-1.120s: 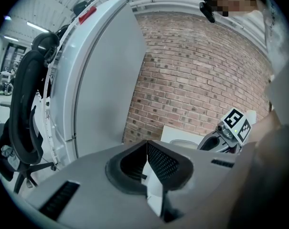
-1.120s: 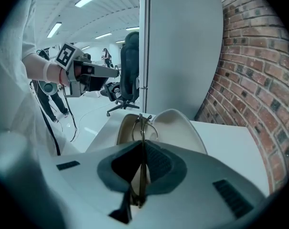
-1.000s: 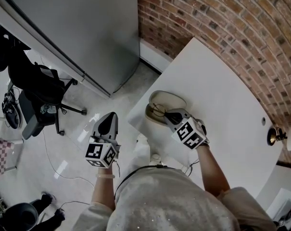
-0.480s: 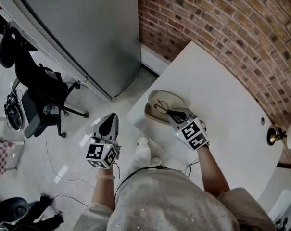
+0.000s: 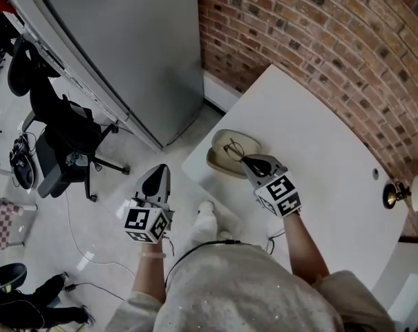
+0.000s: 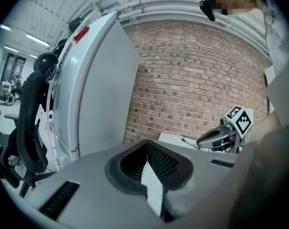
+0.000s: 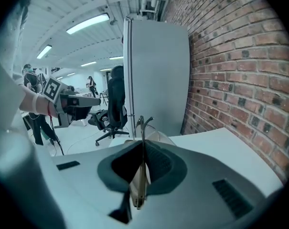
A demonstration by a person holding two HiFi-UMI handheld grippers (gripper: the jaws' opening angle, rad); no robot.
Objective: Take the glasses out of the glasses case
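Observation:
An open beige glasses case (image 5: 220,162) lies at the near left corner of the white table (image 5: 319,144). My right gripper (image 5: 247,162) is shut on a temple of the thin wire glasses (image 5: 231,149) and holds them just above the case. In the right gripper view the gold temple runs between the closed jaws of the right gripper (image 7: 143,146), the glasses (image 7: 141,126) rise ahead of them, and the case (image 7: 158,138) lies behind. My left gripper (image 5: 157,171) hangs over the floor left of the table, shut with nothing in it. The left gripper (image 6: 146,146) faces the right gripper (image 6: 216,138).
A brick wall (image 5: 319,40) runs behind the table. A tall grey cabinet (image 5: 126,40) stands at the left, with a black office chair (image 5: 63,133) on the floor beside it. A small lamp (image 5: 394,195) sits at the table's right edge.
My right gripper has risen with the glasses, lifting them up out of the case. The left gripper has lifted a little over the floor.

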